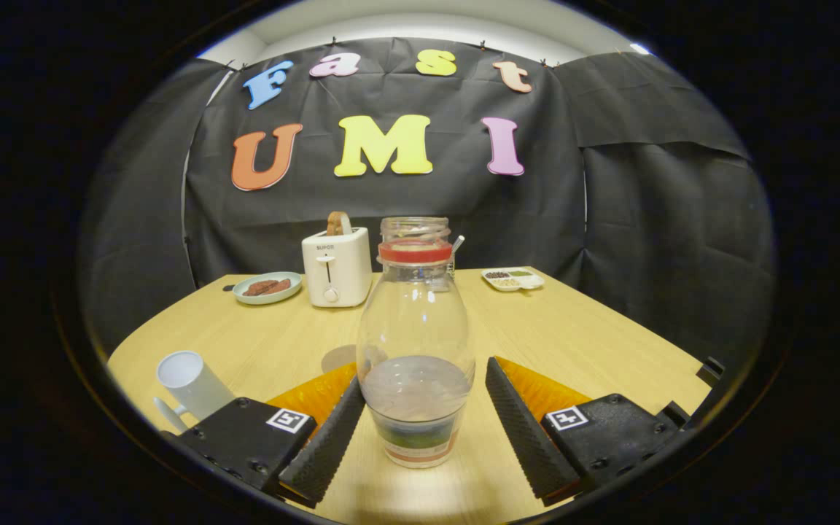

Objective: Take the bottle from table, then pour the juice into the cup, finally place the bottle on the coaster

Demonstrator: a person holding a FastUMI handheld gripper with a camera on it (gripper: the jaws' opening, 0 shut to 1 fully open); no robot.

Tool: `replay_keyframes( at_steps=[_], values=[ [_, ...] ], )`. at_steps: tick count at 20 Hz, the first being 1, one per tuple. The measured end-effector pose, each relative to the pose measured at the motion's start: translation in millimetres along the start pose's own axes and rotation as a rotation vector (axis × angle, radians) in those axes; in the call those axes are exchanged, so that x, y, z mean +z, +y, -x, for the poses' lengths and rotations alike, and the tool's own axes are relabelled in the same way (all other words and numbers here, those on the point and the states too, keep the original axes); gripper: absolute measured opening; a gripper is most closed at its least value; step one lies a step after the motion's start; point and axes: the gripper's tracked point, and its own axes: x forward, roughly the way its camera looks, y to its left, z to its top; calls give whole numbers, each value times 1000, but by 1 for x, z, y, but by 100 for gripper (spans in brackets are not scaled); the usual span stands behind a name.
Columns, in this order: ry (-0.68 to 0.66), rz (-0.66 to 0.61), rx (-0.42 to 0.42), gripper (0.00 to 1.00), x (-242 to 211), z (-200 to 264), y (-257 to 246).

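Looking along my gripper (420,430), I see its two fingers spread wide at the bottom of the frame, standing on either side of the bottle (415,350) with the left finger's pad (325,445) close against the glass and the right pad (526,430) a clear gap away, so the claw is open and not gripping. The bottle is a clear, round-bellied one with a red band at its neck, standing upright on the wooden table (595,343) at the centre of the frame, between the fingers; a dark juice fills only its lower part, and a label wraps the base. At the lower left, just beyond the left finger's mount, a white cup (190,383) leans tilted with its mouth toward the upper left. A grey round coaster (338,357) lies flat just left of the bottle, partly hidden behind it. Farther back, left of centre, stands a white toaster (337,266) with a slice of bread poking out of its slot, and left of it a pale green plate (268,287) carrying dark food. Right of centre at the back sits a small white divided tray (513,278) with bits in its compartments. A glass jar (415,227) rises directly behind the bottle's neck.
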Motion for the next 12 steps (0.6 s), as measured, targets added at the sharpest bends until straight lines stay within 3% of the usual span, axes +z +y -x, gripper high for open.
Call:
replay_keyframes(
  at_steps=[2, 7, 12],
  values=[
    [-6, -12, 7, 100, 1, -2, 1],
    [-13, 33, -24, 85, 0, -5, 0],
    [-31, 72, 4, 81, 5, 0, 6]
  ],
)
